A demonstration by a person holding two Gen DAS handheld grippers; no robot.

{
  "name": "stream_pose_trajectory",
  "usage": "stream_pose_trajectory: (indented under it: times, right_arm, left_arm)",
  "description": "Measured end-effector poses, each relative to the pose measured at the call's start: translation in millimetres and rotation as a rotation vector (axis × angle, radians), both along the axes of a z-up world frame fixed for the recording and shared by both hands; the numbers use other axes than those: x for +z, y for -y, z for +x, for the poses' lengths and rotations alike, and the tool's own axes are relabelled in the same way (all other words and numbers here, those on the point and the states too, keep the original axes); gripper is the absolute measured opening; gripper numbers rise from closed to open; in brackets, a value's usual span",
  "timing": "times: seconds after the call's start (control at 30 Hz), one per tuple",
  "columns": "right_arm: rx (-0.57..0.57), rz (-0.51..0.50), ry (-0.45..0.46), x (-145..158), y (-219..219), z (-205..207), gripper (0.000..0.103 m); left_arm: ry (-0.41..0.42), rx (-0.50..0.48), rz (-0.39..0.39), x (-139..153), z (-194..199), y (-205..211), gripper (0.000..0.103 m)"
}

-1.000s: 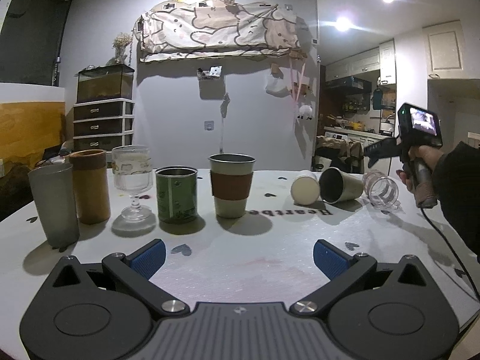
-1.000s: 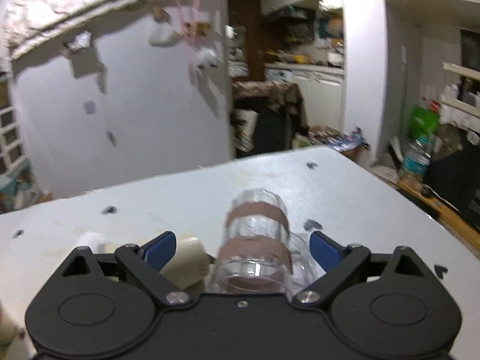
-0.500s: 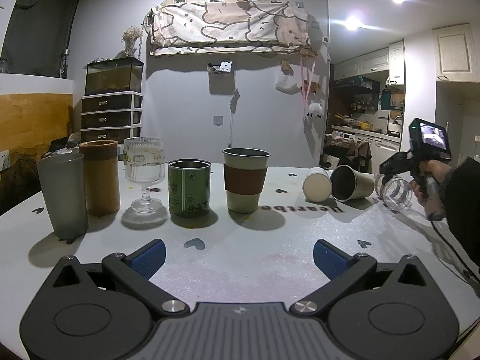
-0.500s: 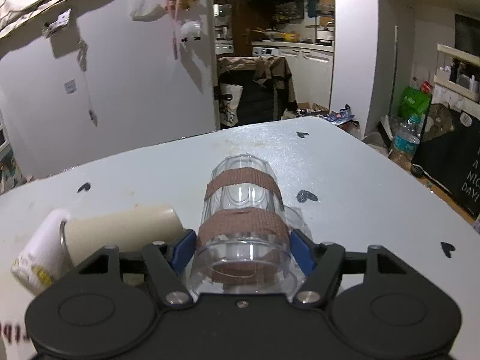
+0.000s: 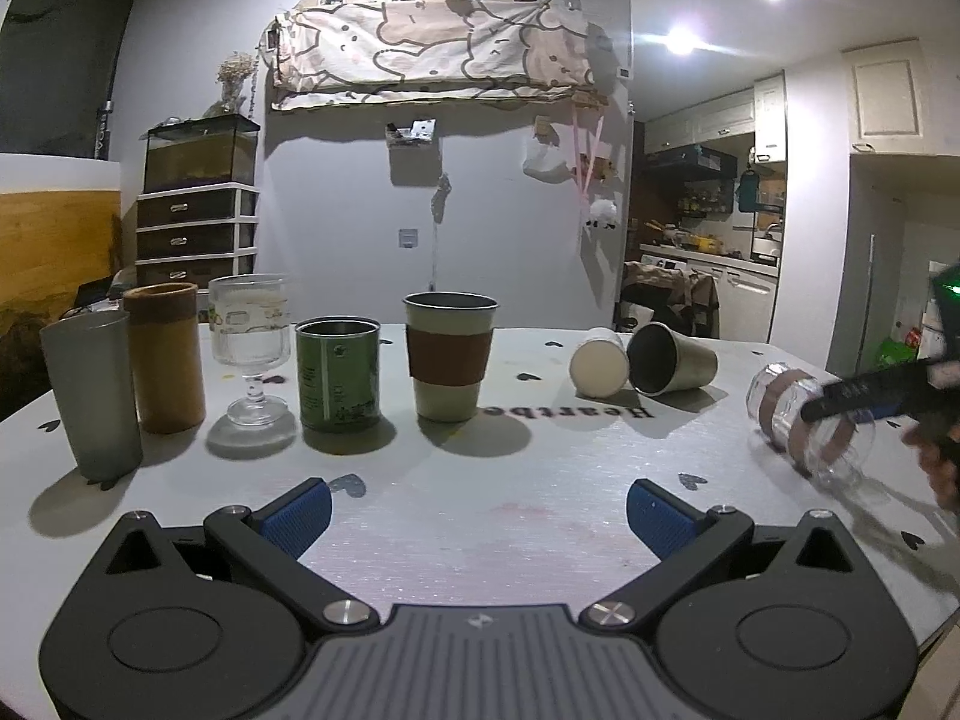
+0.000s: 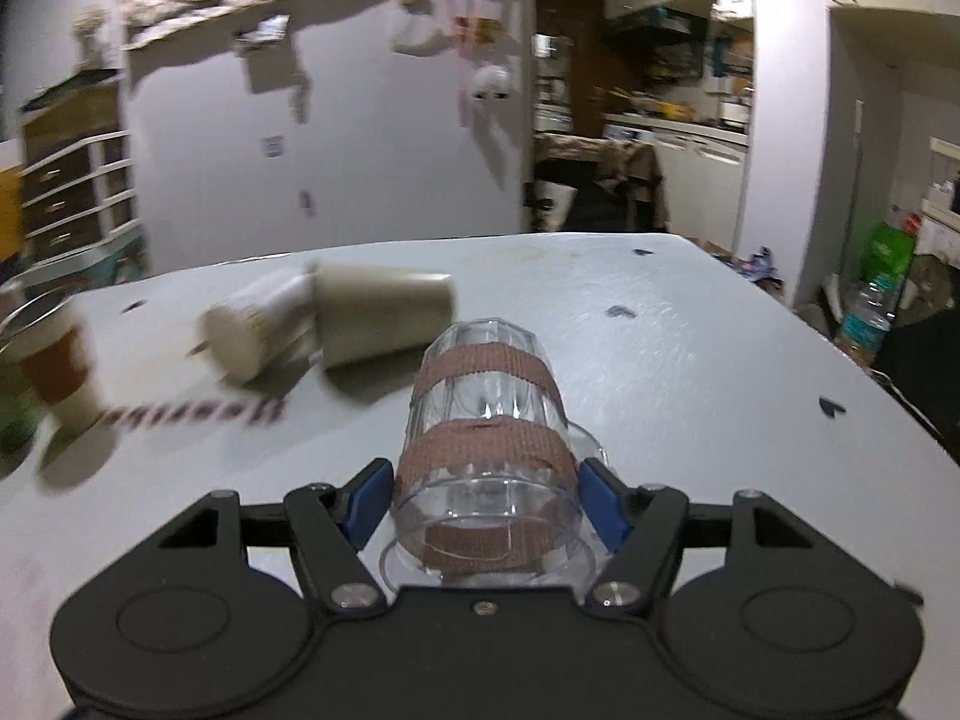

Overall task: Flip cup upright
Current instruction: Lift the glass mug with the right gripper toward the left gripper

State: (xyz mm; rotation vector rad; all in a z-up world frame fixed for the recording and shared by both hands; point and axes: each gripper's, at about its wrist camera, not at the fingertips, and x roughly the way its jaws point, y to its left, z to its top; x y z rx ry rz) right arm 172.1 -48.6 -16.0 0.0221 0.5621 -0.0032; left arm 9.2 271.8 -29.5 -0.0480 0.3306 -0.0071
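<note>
A clear glass cup (image 6: 486,420) with two brown tape bands lies on its side, mouth towards the camera, clamped between the blue pads of my right gripper (image 6: 485,504). In the left wrist view the same cup (image 5: 804,426) hangs tilted just above the table at the right, held by the right gripper (image 5: 864,399). A steel cup (image 5: 672,360) and a white paper cup (image 5: 599,362) lie on their sides behind it. My left gripper (image 5: 479,507) is open and empty, low over the table's near side.
Upright in a row on the white table (image 5: 480,480) from the left: a grey tumbler (image 5: 90,390), a brown cylinder (image 5: 165,363), a stemmed glass (image 5: 249,348), a green can (image 5: 339,381), a sleeved cup (image 5: 449,354). The table's right edge (image 6: 840,348) drops to floor clutter.
My right gripper closed on the clear cup, then pulled it nearer and rightwards, away from the two lying cups. The left gripper stayed open and shifted only slightly.
</note>
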Motion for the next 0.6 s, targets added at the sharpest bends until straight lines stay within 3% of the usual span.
stream_pose_trajectory:
  times: [0.3,0.5,0.6]
  right_arm:
    - [0.244,-0.031,0.035,-2,-46,-86,0.069]
    - [0.42,-0.063,0.067,-1,-89,-118,0.069]
    - [0.56,-0.04,0.068,0,-111,-134,0.068]
  left_arm:
    - [0.0,-0.009,-0.003,0,1,3,0.103]
    - [-0.002,-0.003,-0.007,1,2,3,0.103]
    - [-0.006,0.001,-0.014,2,4,0,0.103]
